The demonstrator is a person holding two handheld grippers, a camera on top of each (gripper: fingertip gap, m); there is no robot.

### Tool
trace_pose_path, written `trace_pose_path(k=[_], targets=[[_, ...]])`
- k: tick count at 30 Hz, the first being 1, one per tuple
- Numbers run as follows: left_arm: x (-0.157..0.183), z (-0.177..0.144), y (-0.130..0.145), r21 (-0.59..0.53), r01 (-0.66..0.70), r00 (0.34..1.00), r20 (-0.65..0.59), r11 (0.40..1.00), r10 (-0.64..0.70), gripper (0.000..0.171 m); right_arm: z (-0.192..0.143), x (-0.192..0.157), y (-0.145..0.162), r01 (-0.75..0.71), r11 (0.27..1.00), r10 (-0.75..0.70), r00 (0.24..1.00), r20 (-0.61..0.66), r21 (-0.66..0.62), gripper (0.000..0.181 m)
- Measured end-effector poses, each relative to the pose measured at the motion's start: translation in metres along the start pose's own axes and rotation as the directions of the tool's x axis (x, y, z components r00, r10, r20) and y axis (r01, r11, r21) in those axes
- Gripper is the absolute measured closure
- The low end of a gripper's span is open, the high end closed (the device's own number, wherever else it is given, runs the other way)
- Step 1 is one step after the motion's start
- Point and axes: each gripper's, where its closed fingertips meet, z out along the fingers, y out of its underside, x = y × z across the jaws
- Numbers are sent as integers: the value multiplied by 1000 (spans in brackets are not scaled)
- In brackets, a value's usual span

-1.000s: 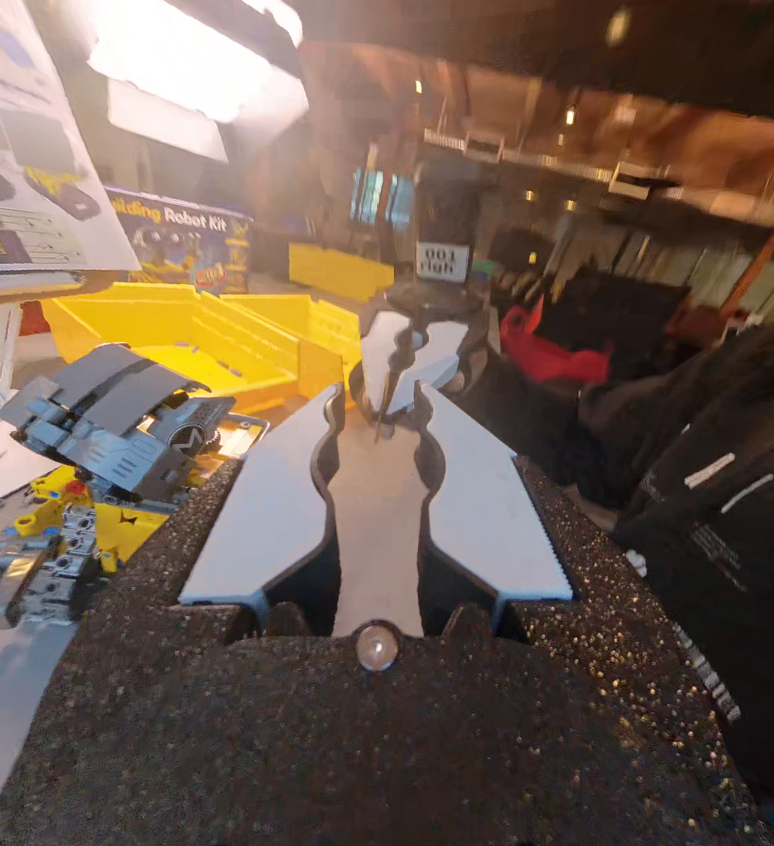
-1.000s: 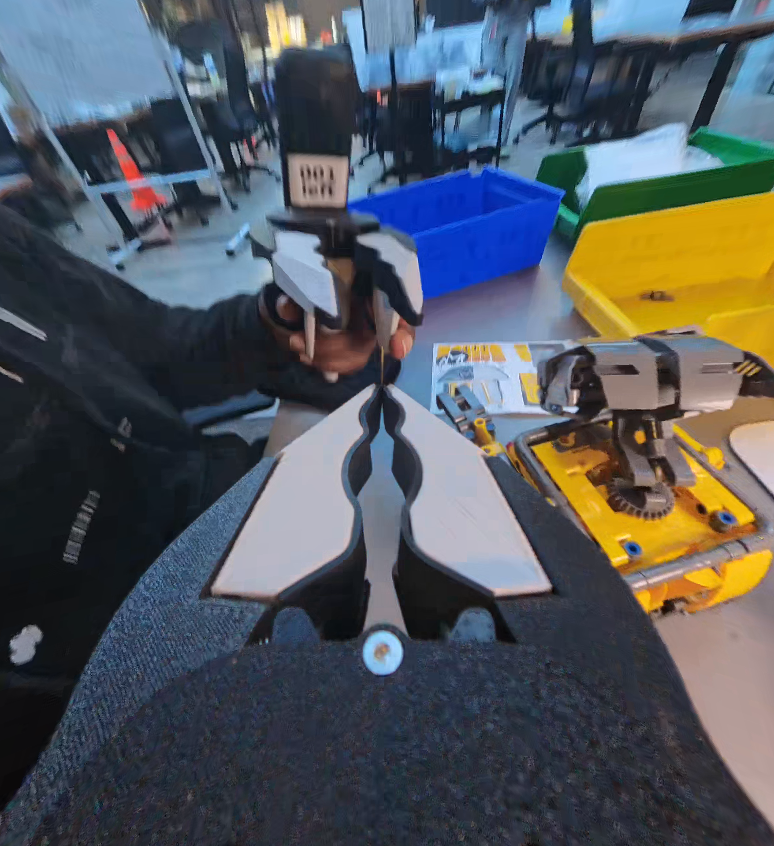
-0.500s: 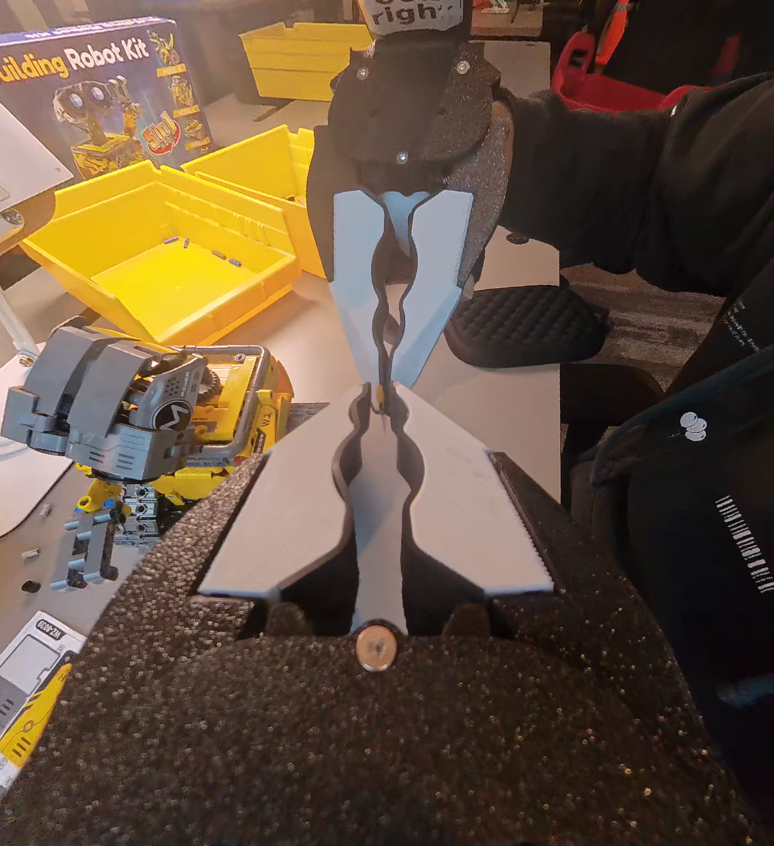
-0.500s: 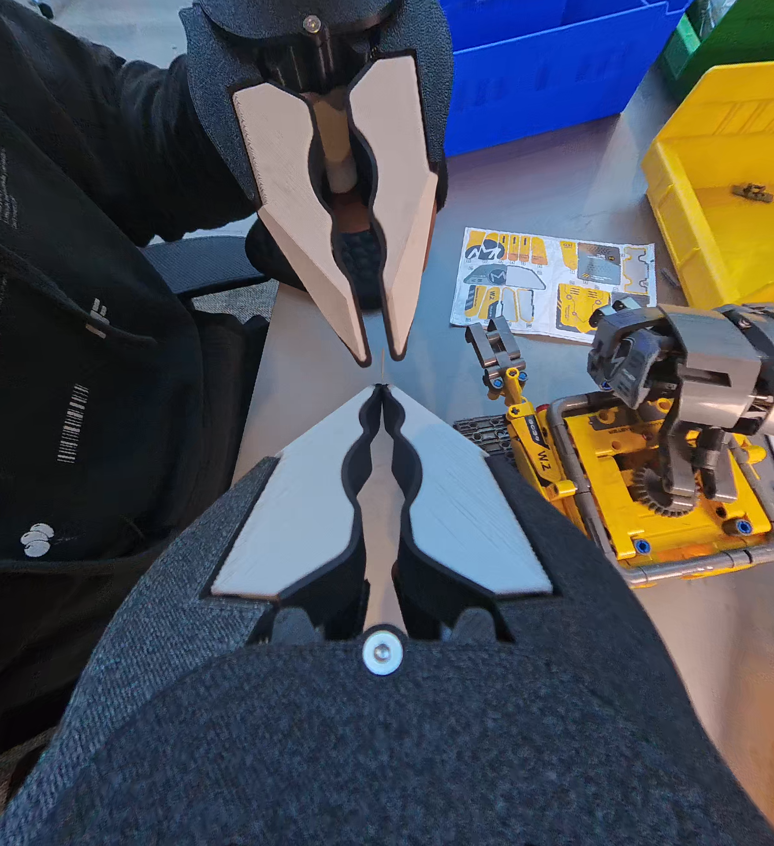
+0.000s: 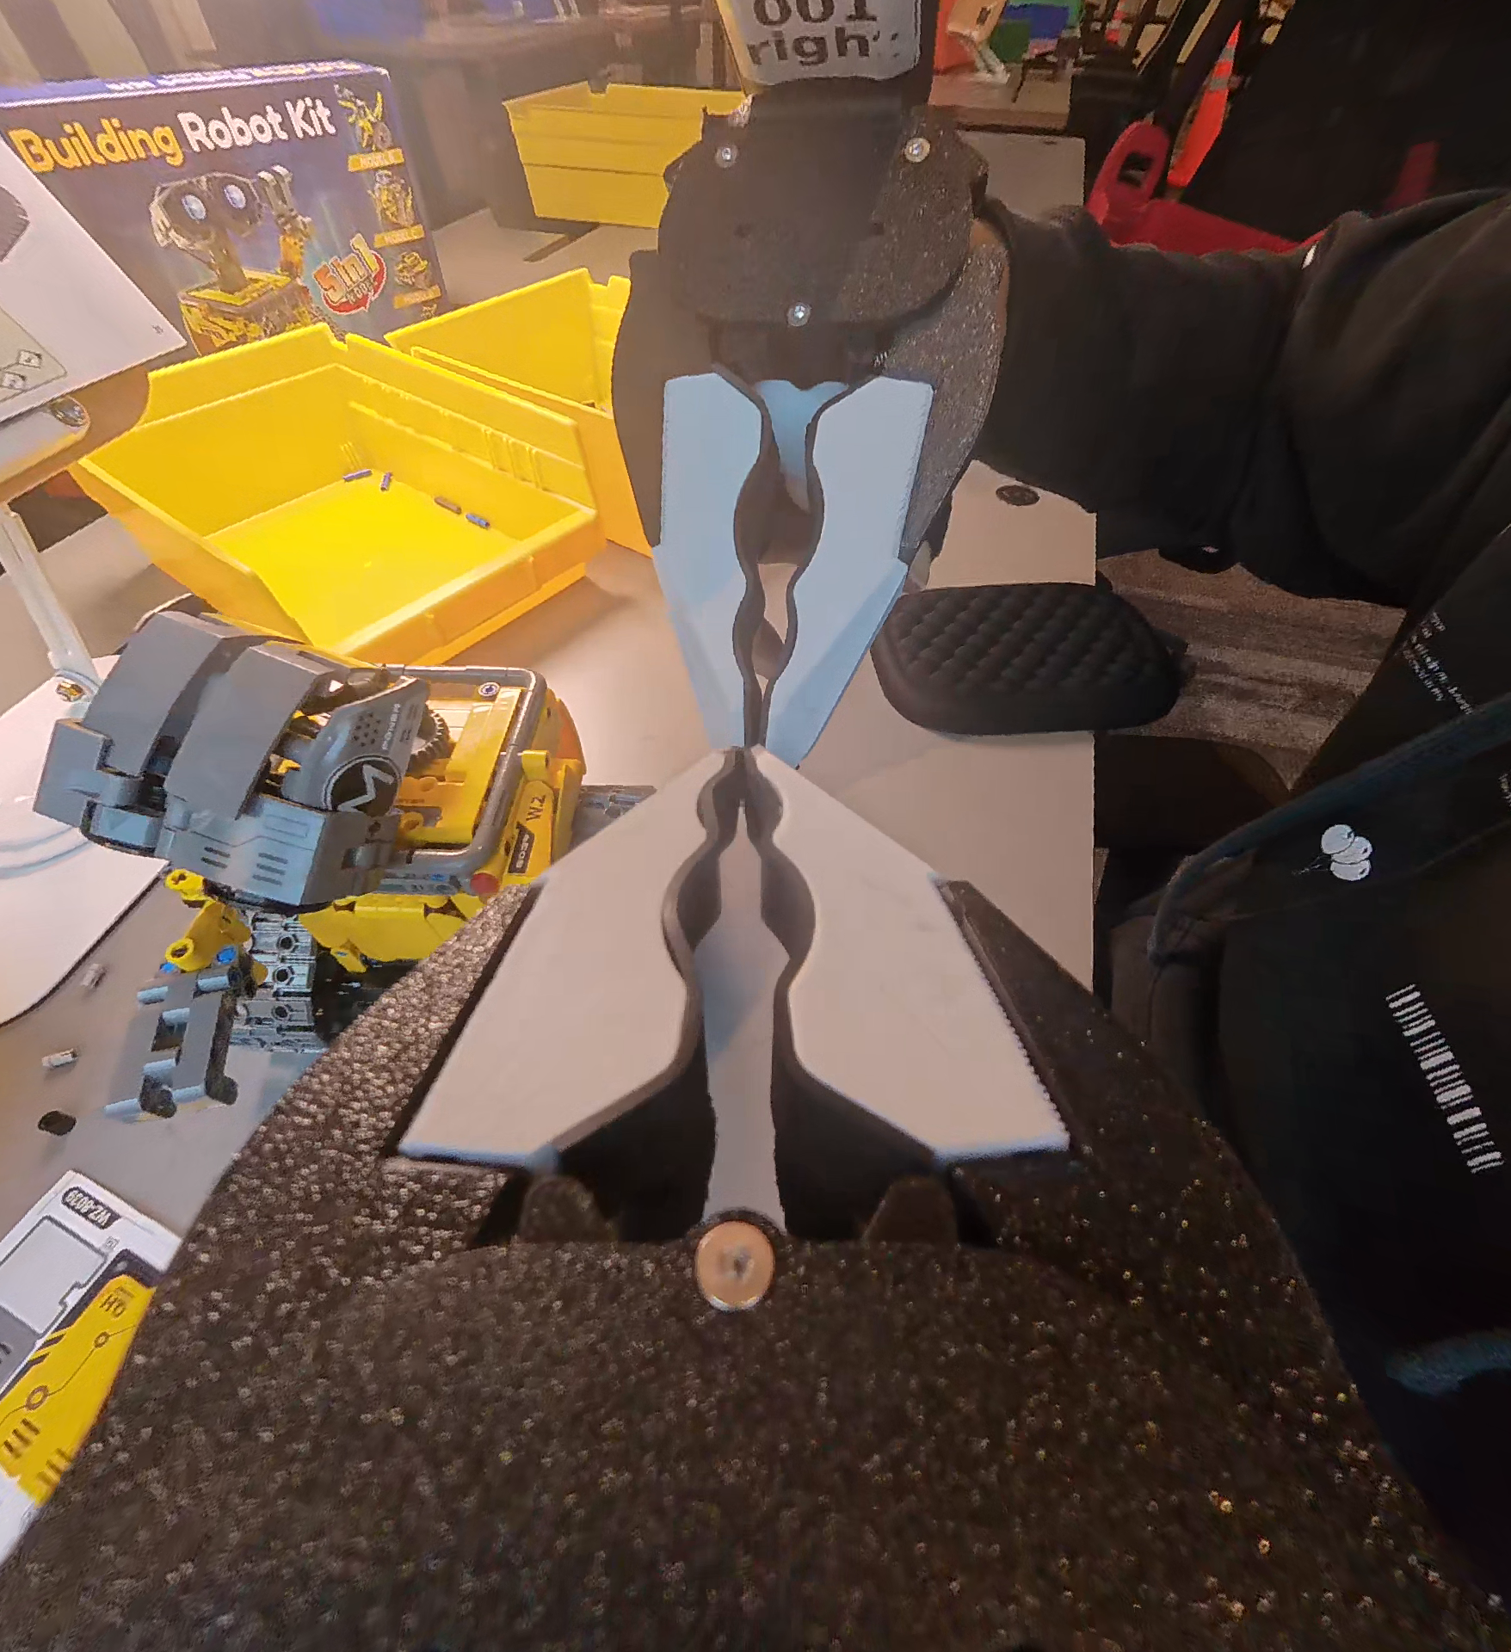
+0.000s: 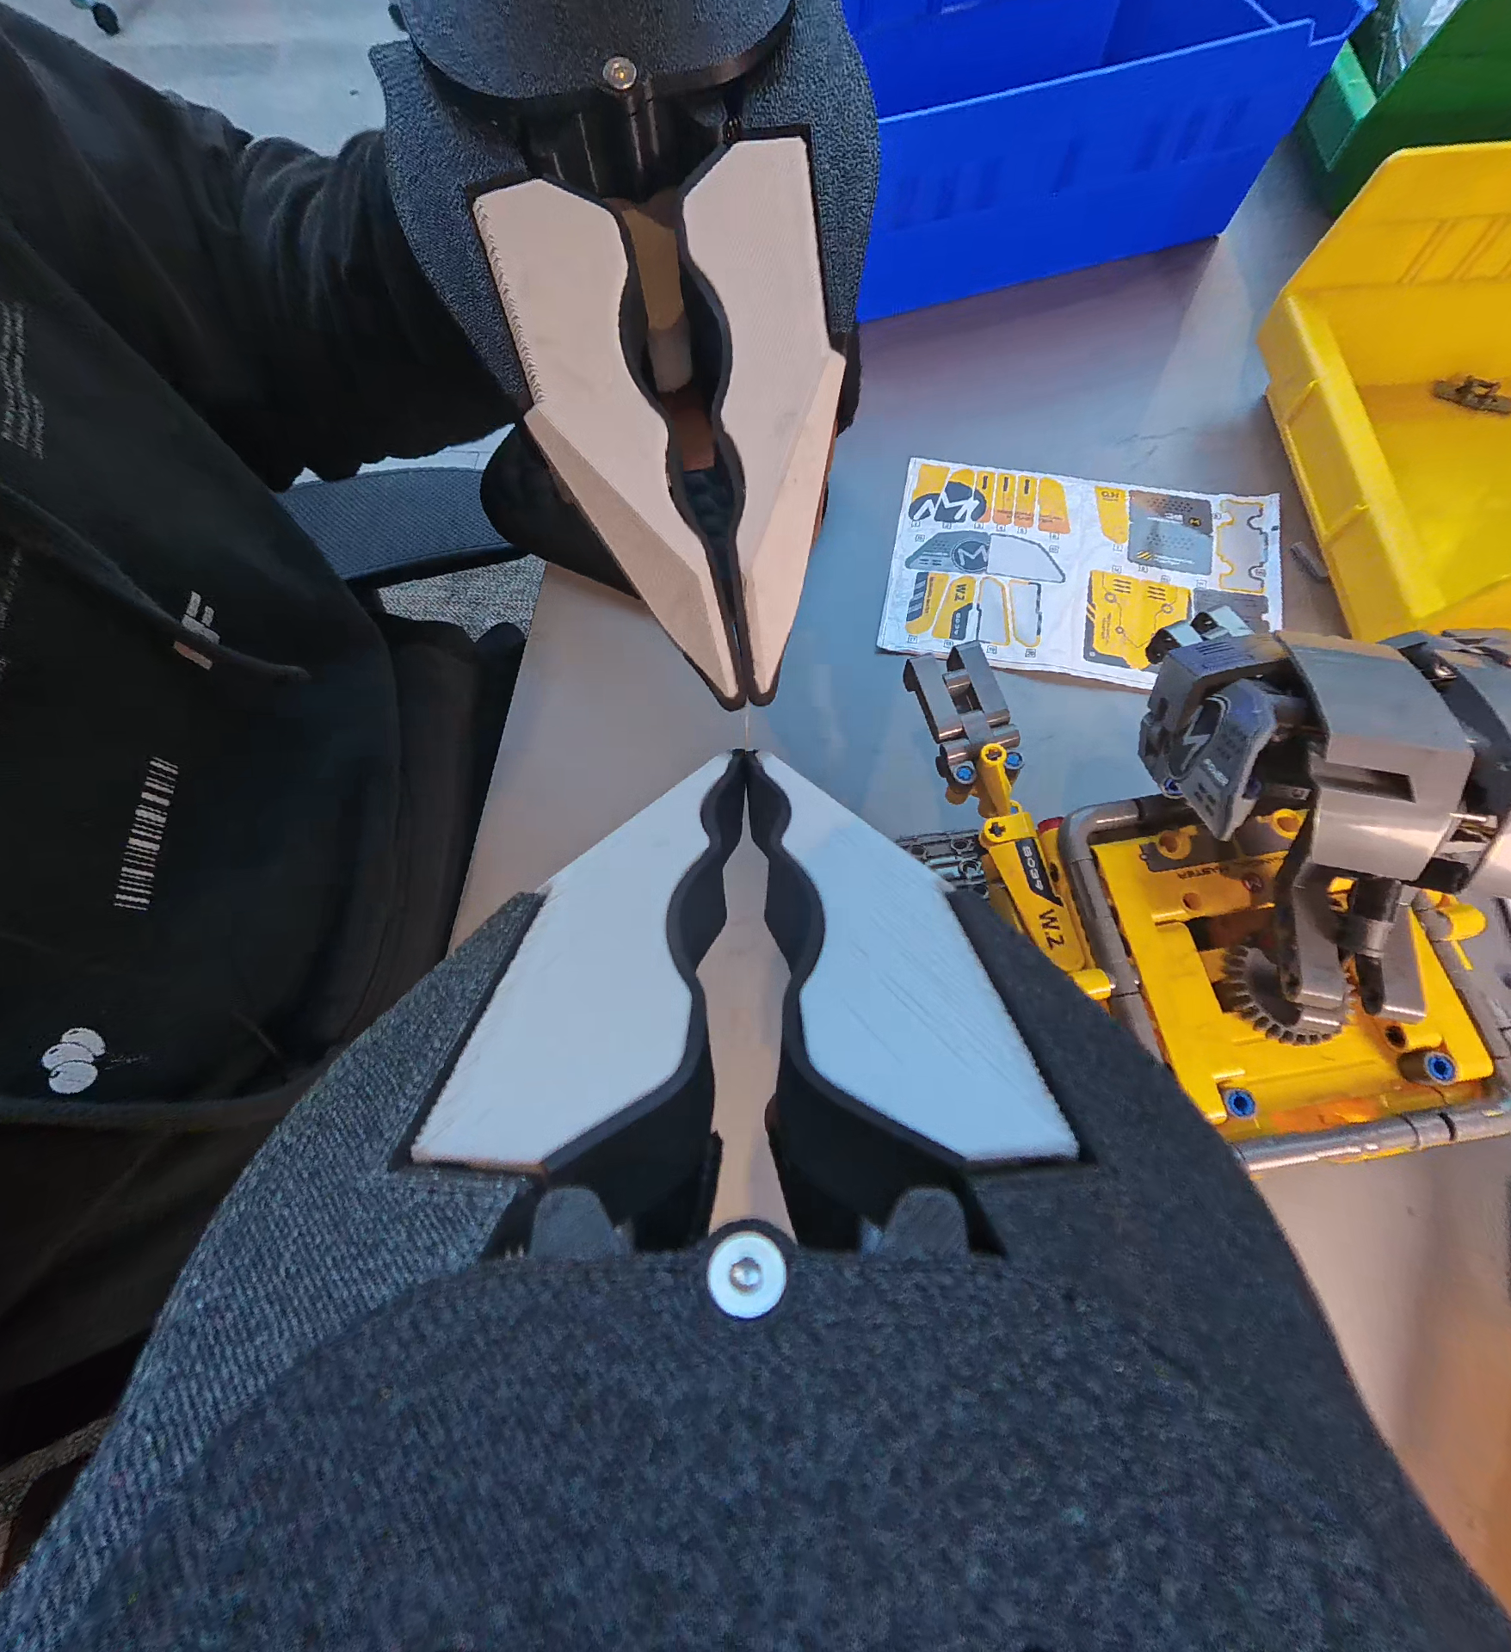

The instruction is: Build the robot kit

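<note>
- The grey tabletop (image 6: pixel 1092 375) carries everything, with a person in dark clothing (image 6: pixel 153 626) seated at its edge.
- A blue bin (image 6: pixel 1092 134) and a green bin (image 6: pixel 1467 80) stand at the far side in the right wrist view; yellow bins (image 5: pixel 350 501) sit behind the model in the left wrist view, one holding a few small pins, with a printed kit box (image 5: pixel 224 197) beyond them.
- A yellow and grey brick robot model (image 6: pixel 1270 939) stands on the tabletop just to the side of both tongs, its grey head (image 5: pixel 224 769) raised over the yellow base.
- A sticker sheet (image 6: pixel 1083 554) lies flat near the model, well apart from both tongs.
- The left tongs (image 5: pixel 745 760) and right tongs (image 6: pixel 745 760) meet tip to tip above the tabletop edge, each closed to a sliver.
- A very thin pale strip (image 6: pixel 745 726) bridges the small gap between the two tips; it is too fine to tell which tongs pinch it.
</note>
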Motion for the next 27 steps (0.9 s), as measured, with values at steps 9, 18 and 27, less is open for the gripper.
trace_pose_path(k=[9, 18, 27], targets=[[1, -24, -41, 371, 211, 976, -127, 904, -176, 171, -23, -4, -30, 28, 941, -37, 999, 20, 337, 158], [-37, -52, -51, 693, 607, 783, -438, 389, -442, 171, -37, 1, -38, -73, 701, 92, 996, 12, 710, 157], [-38, -37, -44, 706, 642, 744, -478, 300, -468, 171, -42, 20, -44, -187, 568, 237, 970, 59, 802, 165]])
